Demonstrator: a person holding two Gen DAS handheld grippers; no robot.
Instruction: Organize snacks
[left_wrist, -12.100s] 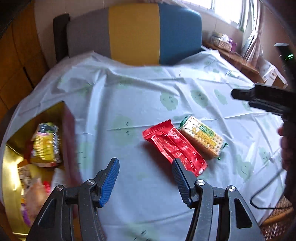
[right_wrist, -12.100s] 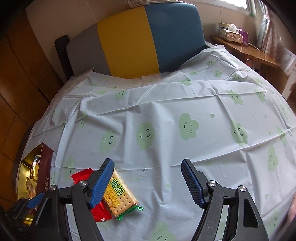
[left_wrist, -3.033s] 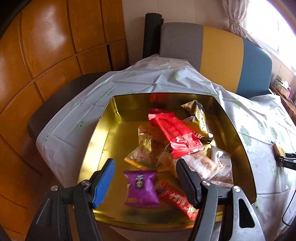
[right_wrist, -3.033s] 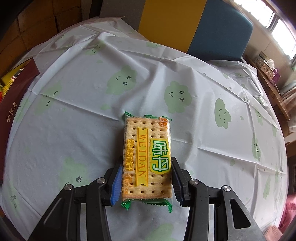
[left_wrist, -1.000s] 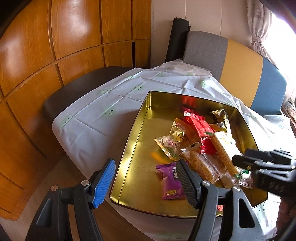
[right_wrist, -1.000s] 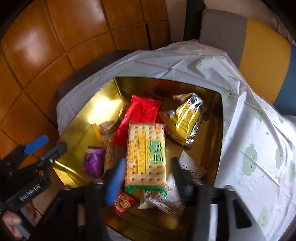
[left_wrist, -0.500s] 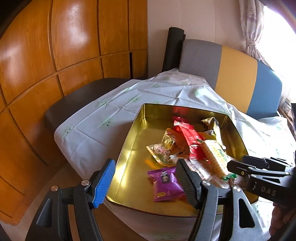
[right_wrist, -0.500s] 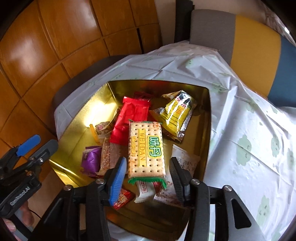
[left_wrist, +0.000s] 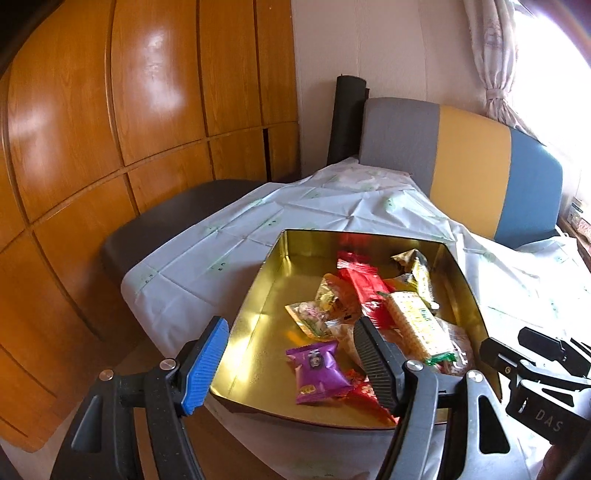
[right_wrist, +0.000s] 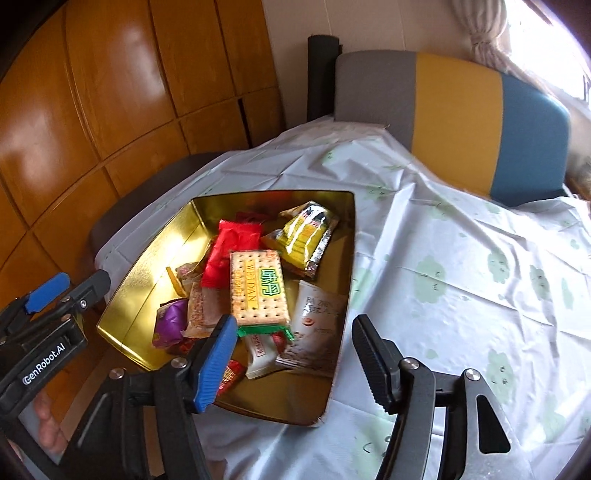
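Cracker pack lies lengthwise atop snacks in tin.

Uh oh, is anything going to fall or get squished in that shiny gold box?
Maybe. The cracker pack lies loose on top of the heap in the gold tin, so it might slide off. The tin sits right at the table edge, and a bump from either gripper could push it off. The right gripper, its jaws opening and empty, hangs close above the snacks; dipping lower, it could crush the white packet.
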